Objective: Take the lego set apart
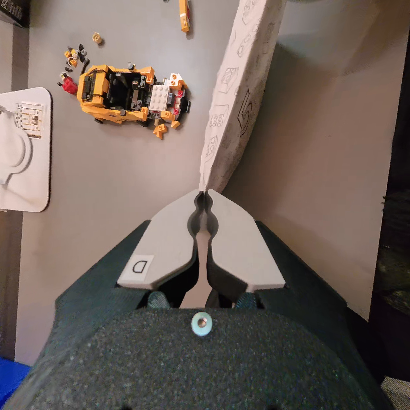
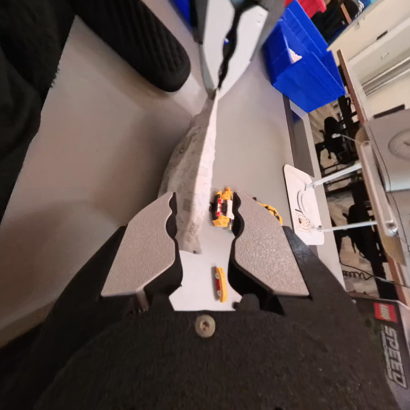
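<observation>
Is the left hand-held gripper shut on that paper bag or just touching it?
Shut on it: the left hand-held gripper has its fingertips closed on the paper bag edge.

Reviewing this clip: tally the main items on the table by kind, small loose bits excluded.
Partly dismantled yellow lego car: 1
Detached yellow bumper piece: 1
White paper bag, pinched by the left gripper: 1
White plate: 1
Total: 4

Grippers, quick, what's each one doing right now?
Left gripper: shut on the paper bag.
Right gripper: open, holding nothing.
</observation>
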`<action>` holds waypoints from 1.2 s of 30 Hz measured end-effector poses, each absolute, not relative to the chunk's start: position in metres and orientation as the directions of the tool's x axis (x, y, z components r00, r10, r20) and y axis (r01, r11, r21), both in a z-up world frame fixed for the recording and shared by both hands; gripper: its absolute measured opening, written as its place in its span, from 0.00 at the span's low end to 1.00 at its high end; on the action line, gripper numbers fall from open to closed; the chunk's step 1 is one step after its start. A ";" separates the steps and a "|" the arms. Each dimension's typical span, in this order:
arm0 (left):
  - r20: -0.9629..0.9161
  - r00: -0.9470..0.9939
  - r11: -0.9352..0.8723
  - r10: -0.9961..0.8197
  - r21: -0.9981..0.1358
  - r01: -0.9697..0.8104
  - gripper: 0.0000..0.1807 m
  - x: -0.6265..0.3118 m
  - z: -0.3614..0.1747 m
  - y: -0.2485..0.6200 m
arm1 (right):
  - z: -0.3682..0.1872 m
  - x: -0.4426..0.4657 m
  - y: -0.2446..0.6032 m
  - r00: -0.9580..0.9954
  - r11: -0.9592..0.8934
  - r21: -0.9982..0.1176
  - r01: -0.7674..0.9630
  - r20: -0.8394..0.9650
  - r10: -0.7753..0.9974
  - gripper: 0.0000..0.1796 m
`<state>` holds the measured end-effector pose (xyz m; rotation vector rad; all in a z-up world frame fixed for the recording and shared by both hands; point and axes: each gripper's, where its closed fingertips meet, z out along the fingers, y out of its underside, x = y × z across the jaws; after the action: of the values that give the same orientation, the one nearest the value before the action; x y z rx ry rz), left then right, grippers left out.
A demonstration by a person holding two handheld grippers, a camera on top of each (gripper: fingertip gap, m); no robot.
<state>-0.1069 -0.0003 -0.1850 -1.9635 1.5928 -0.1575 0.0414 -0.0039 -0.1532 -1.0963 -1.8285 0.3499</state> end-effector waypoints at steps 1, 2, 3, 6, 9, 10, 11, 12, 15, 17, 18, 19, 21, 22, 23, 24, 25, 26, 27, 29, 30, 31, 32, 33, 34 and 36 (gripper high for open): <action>-0.266 0.269 -0.100 -0.926 -0.514 -0.852 0.00 -0.106 -0.185 0.001 | -0.158 0.040 -0.006 -0.166 0.572 -0.617 0.540 0.589 0.791 0.21; -0.263 0.265 -0.098 -0.928 -0.513 -0.853 0.00 -0.106 -0.185 0.001 | -0.164 0.041 -0.004 -0.175 0.581 -0.589 0.562 0.602 0.779 0.20; -0.260 0.263 -0.097 -0.929 -0.514 -0.852 0.00 -0.105 -0.185 0.001 | -0.171 0.043 -0.002 -0.187 0.589 -0.560 0.583 0.613 0.768 0.18; -0.239 0.258 -0.101 -0.936 -0.521 -0.847 0.00 -0.104 -0.186 0.000 | -0.174 0.046 -0.003 -0.189 0.569 -0.587 0.575 0.582 0.791 0.00; -0.224 0.246 -0.085 -0.943 -0.551 -0.830 0.00 -0.100 -0.182 -0.002 | -0.166 0.049 -0.003 -0.162 0.431 -0.718 0.548 0.414 0.896 0.00; -0.212 0.242 -0.081 -0.947 -0.572 -0.817 0.00 -0.097 -0.178 -0.003 | -0.163 0.051 -0.002 -0.153 0.374 -0.754 0.539 0.349 0.925 0.00; -0.194 0.239 -0.081 -0.952 -0.591 -0.803 0.00 -0.094 -0.175 -0.005 | -0.160 0.053 -0.001 -0.145 0.313 -0.790 0.528 0.279 0.949 0.00; -0.180 0.233 -0.078 -0.956 -0.609 -0.789 0.01 -0.091 -0.171 -0.005 | -0.157 0.056 0.000 -0.140 0.253 -0.818 0.516 0.211 0.967 0.00; -0.200 0.218 -0.031 -0.955 -0.667 -0.744 0.02 -0.081 -0.159 0.001 | -0.147 0.069 0.006 -0.126 0.101 -0.858 0.503 0.044 0.991 0.00; -0.199 0.225 -0.021 -0.954 -0.703 -0.711 0.02 -0.077 -0.151 0.009 | -0.140 0.081 0.013 -0.102 0.016 -0.867 0.497 -0.039 0.994 0.00; -0.176 0.222 -0.025 -0.959 -0.728 -0.686 0.02 -0.072 -0.148 0.011 | -0.137 0.087 0.016 -0.085 -0.023 -0.871 0.490 -0.074 0.994 0.00; -0.157 0.218 -0.026 -0.963 -0.753 -0.657 0.01 -0.066 -0.143 0.013 | -0.132 0.094 0.019 -0.071 -0.061 -0.876 0.479 -0.107 0.992 0.00; -0.123 0.206 -0.036 -0.971 -0.775 -0.631 0.00 -0.054 -0.138 0.017 | -0.124 0.106 0.024 -0.049 -0.129 -0.877 0.464 -0.170 0.984 0.00; -0.111 0.208 -0.045 -0.972 -0.779 -0.625 0.00 -0.048 -0.136 0.020 | -0.120 0.112 0.028 -0.036 -0.157 -0.875 0.458 -0.195 0.980 0.00; -0.095 0.208 -0.053 -0.974 -0.791 -0.610 0.00 -0.042 -0.132 0.024 | -0.116 0.117 0.032 -0.020 -0.185 -0.873 0.450 -0.218 0.976 0.00; -0.081 0.217 -0.062 -0.973 -0.811 -0.581 0.01 -0.037 -0.125 0.029 | -0.111 0.123 0.039 0.000 -0.211 -0.876 0.434 -0.235 0.972 0.00; -0.076 0.237 -0.070 -0.968 -0.832 -0.551 0.02 -0.034 -0.117 0.036 | -0.105 0.129 0.046 0.022 -0.239 -0.876 0.419 -0.253 0.967 0.00; -0.082 0.273 -0.080 -0.958 -0.842 -0.533 0.03 -0.036 -0.112 0.046 | -0.100 0.136 0.055 0.048 -0.264 -0.876 0.404 -0.267 0.962 0.00; -0.092 0.320 -0.093 -0.943 -0.851 -0.517 0.04 -0.040 -0.107 0.058 | -0.094 0.145 0.066 0.080 -0.292 -0.875 0.387 -0.284 0.956 0.00; -0.056 0.372 -0.133 -0.926 -0.876 -0.463 0.00 -0.047 -0.099 0.069 | -0.085 0.164 0.091 0.149 -0.361 -0.867 0.345 -0.329 0.933 0.00; -0.032 0.381 -0.150 -0.924 -0.886 -0.439 0.00 -0.049 -0.098 0.070 | -0.081 0.174 0.106 0.186 -0.395 -0.862 0.319 -0.351 0.918 0.00; -0.018 0.395 -0.165 -0.918 -0.890 -0.426 0.00 -0.053 -0.100 0.072 | -0.079 0.185 0.121 0.213 -0.443 -0.849 0.288 -0.395 0.894 0.00; -0.011 0.412 -0.180 -0.911 -0.889 -0.422 0.00 -0.056 -0.105 0.074 | -0.080 0.195 0.138 0.246 -0.496 -0.831 0.251 -0.441 0.863 0.00; 0.000 0.422 -0.196 -0.907 -0.886 -0.420 0.01 -0.058 -0.110 0.075 | -0.083 0.206 0.155 0.272 -0.540 -0.812 0.223 -0.480 0.834 0.00; 0.019 0.424 -0.215 -0.906 -0.882 -0.420 0.02 -0.060 -0.117 0.073 | -0.090 0.217 0.173 0.294 -0.578 -0.790 0.204 -0.513 0.806 0.00; 0.058 0.426 -0.254 -0.903 -0.872 -0.420 0.03 -0.063 -0.131 0.069 | -0.110 0.237 0.212 0.364 -0.627 -0.760 0.172 -0.542 0.757 0.00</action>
<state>-0.0632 0.0692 -0.1307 -1.8499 1.1288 -0.7333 0.2373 0.2120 -0.1104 -2.0262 -0.8016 1.2576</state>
